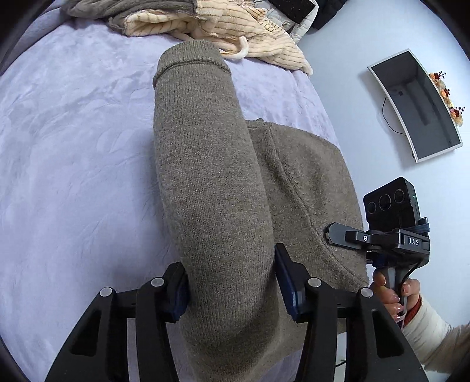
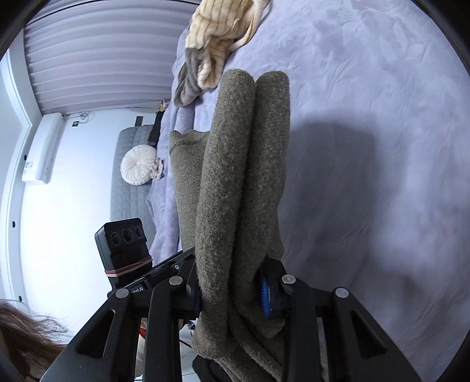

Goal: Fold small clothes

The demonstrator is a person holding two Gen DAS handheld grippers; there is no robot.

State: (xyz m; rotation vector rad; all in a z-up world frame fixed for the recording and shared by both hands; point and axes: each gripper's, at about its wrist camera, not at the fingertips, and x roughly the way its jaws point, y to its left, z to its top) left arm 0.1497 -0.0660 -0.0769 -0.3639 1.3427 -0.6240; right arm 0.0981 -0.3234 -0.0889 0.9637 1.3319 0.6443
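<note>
Grey-brown knitted sweater (image 1: pixel 211 182) hangs over the lilac bed (image 1: pixel 73 147), its sleeve's long axis running away from my left tongs (image 1: pixel 232 282), which clamp it; my right tongs (image 2: pixel 232 289) pinch bunched folds alongside.

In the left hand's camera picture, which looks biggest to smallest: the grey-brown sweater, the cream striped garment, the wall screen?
1. Grey-brown sweater, though it hangs closest to the lens.
2. Cream striped garment, partly cut off at the top.
3. Wall screen.
The last two look close; distance makes their order unsure.
</note>
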